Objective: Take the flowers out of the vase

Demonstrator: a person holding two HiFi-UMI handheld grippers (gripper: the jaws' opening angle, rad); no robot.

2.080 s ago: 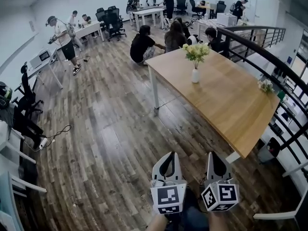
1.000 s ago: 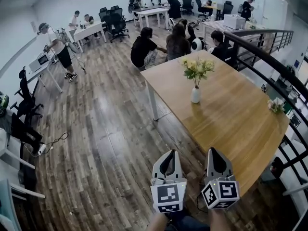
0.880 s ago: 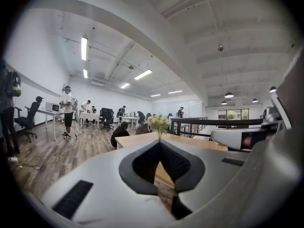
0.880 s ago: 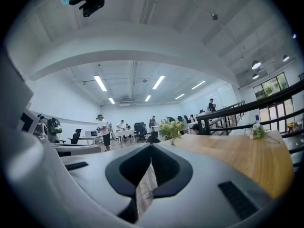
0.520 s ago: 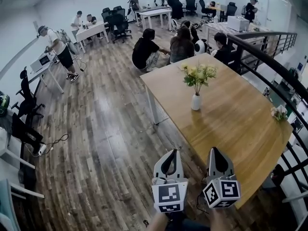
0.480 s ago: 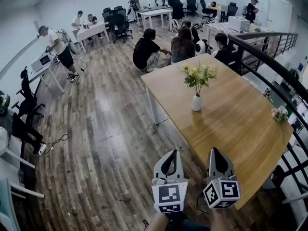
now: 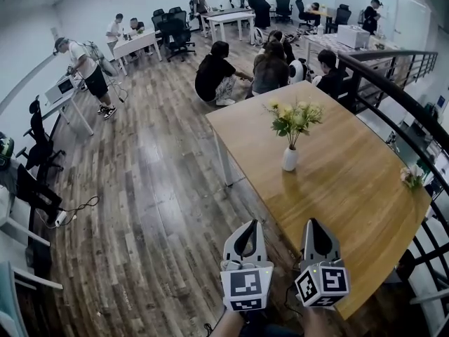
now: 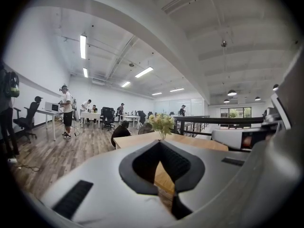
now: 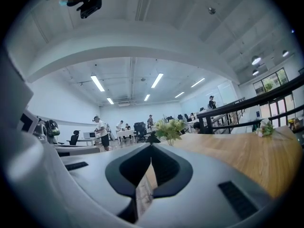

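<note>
A small white vase stands upright on the long wooden table, holding a bunch of pale yellow flowers with green leaves. Both grippers are at the bottom of the head view, still short of the table's near corner and far from the vase. My left gripper is shut and holds nothing. My right gripper is shut and also holds nothing. In the left gripper view the flowers rise just above the closed tips of the left gripper. In the right gripper view the flowers show above the right gripper.
A second small flower bunch lies at the table's right edge. A dark railing runs along the right side. Several people crouch or sit at the table's far end. A standing person, desks and office chairs line the left.
The table and vase have come nearer and sit lower in the head view. Both grippers keep their place at the bottom edge, shut throughout.
</note>
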